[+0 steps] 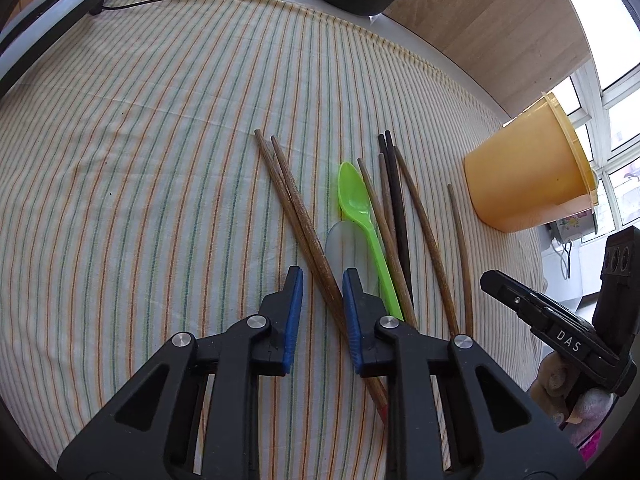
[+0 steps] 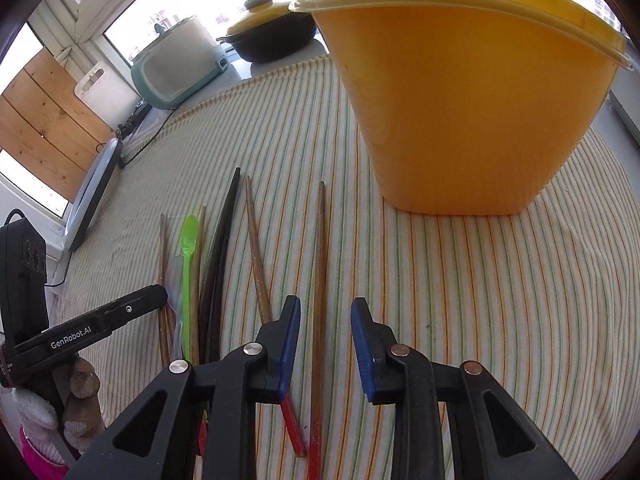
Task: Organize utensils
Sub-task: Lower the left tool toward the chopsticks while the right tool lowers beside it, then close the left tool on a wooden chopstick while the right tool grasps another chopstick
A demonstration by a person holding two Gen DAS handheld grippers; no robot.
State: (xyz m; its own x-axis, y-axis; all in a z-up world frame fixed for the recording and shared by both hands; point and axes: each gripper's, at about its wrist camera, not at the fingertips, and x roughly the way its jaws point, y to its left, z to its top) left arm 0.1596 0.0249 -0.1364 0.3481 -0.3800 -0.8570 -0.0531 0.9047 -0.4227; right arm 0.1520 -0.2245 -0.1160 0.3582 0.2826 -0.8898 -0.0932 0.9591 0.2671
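We find the wooden chopsticks (image 1: 304, 224) lying side by side on the striped cloth (image 1: 140, 160) covering the counter. The green plastic spoon (image 1: 360, 216) and a clear plastic spoon (image 1: 348, 246) lie among them. The yellow plastic tub (image 2: 460, 120) stands right of them. A black lidded pot (image 2: 272, 36) sits behind.

A home kitchen or dining corner by bright windows (image 2: 132, 12). A desk under a striped cloth (image 1: 160, 140) carries chopsticks (image 1: 300, 220) and plastic spoons (image 1: 360, 216); at the back stand a pale green rice cooker (image 2: 176, 72), a black lidded pot (image 2: 272, 36), a white cutting board (image 2: 104, 96) and a yellow plastic tub (image 2: 472, 112).
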